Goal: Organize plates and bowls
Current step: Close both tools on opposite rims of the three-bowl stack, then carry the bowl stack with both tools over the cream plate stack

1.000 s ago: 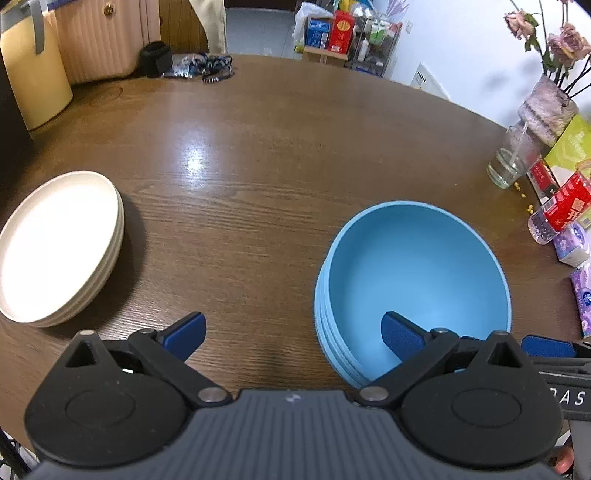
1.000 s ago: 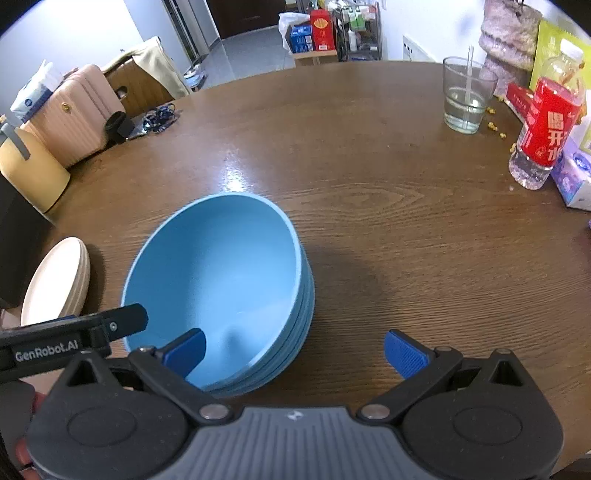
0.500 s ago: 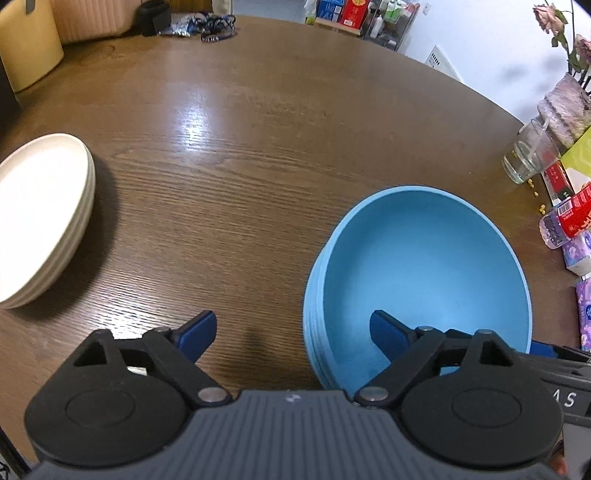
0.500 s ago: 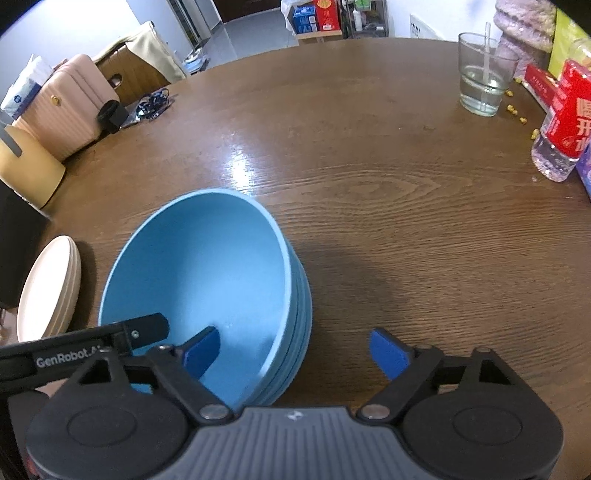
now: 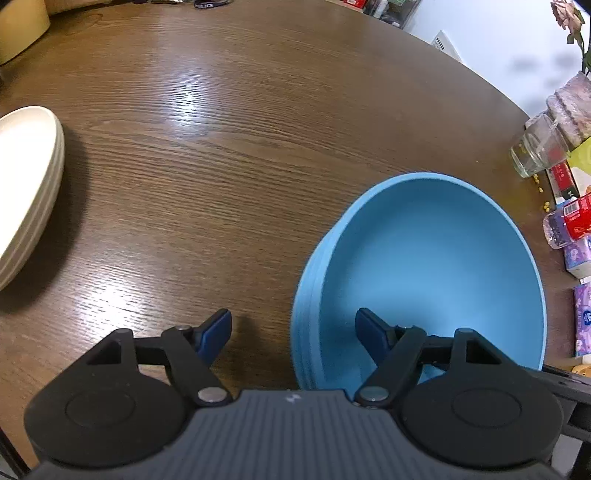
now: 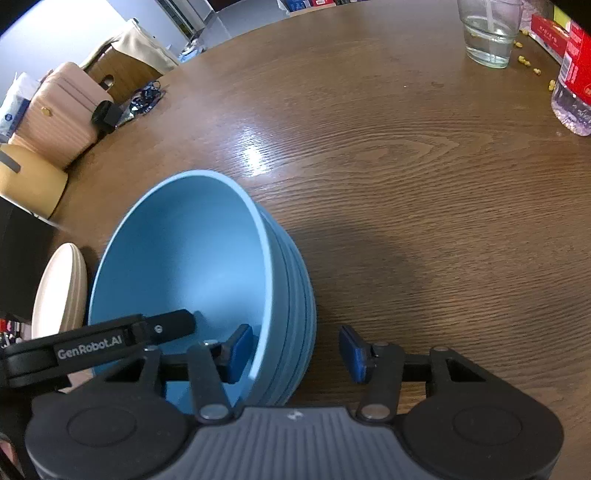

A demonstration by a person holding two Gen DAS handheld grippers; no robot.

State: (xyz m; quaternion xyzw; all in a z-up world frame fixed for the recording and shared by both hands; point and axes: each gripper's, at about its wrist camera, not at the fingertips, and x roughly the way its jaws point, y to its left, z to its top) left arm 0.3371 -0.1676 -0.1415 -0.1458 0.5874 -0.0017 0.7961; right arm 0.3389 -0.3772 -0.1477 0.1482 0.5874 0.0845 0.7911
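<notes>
My left gripper (image 5: 293, 328) stood wide, its jaws straddling the near left rim of the stack of blue bowls (image 5: 424, 273): one pad inside the top bowl, the other outside over the wooden table (image 5: 229, 155). My right gripper (image 6: 295, 349) was wide too, straddling the near right rim of the same stack (image 6: 184, 266), one pad inside and one outside. Whether any pad touched the rim, I could not tell. The stack of cream plates (image 5: 26, 195) lay well apart at the far left. A glass (image 6: 487, 33) and a red-labelled bottle (image 6: 574, 85) stood far right.
</notes>
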